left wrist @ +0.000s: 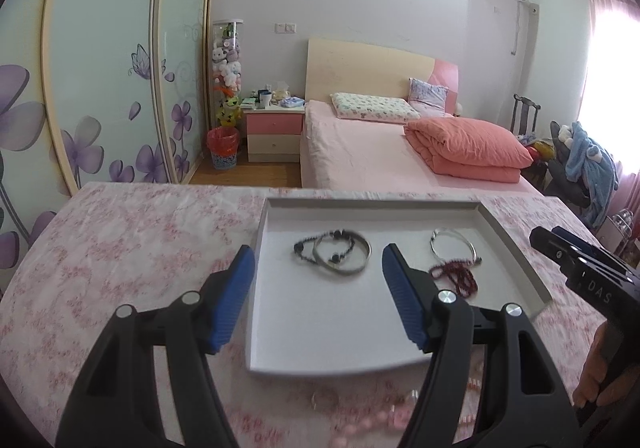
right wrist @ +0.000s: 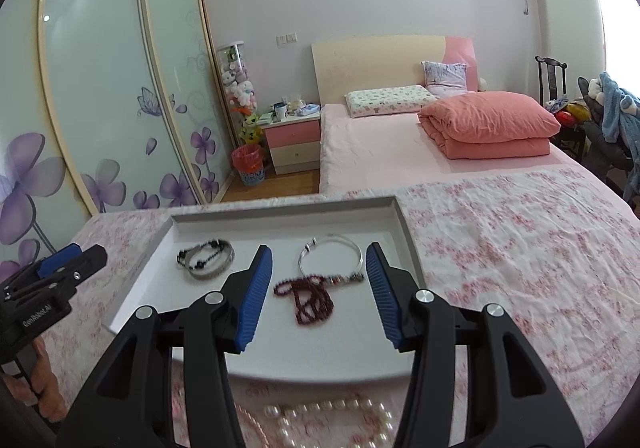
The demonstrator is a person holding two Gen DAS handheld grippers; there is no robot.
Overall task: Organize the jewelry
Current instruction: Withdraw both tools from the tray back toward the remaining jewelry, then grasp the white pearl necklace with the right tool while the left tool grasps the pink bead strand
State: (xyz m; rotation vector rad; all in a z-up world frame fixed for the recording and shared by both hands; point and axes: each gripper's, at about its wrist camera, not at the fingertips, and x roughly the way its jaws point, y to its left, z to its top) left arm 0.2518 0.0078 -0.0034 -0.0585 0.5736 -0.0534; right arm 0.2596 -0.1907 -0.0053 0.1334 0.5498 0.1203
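Both grippers, left gripper (left wrist: 318,296) and right gripper (right wrist: 320,294), are hovering open and empty over the shallow white tray (right wrist: 408,232); dark red bead strand (right wrist: 310,298) is lying at twelve o'clock, apparently just placed.

A shallow white rectangular tray (right wrist: 404,224) lies on the floral-cloth tabletop (right wrist: 500,248). In its left part a dark beaded bracelet (right wrist: 208,256) lies across a grey metal bangle (right wrist: 216,268). To the right lies a thin silver bangle (right wrist: 332,262), with a dark red bead string (right wrist: 308,298) just before it, touching its front edge. Nearer than the tray, on the cloth, lies a white pearl necklace (right wrist: 332,420). Behind the tabletop stands a pink bed (right wrist: 380,151), a pink-and-cream nightstand (right wrist: 294,145) to its left.
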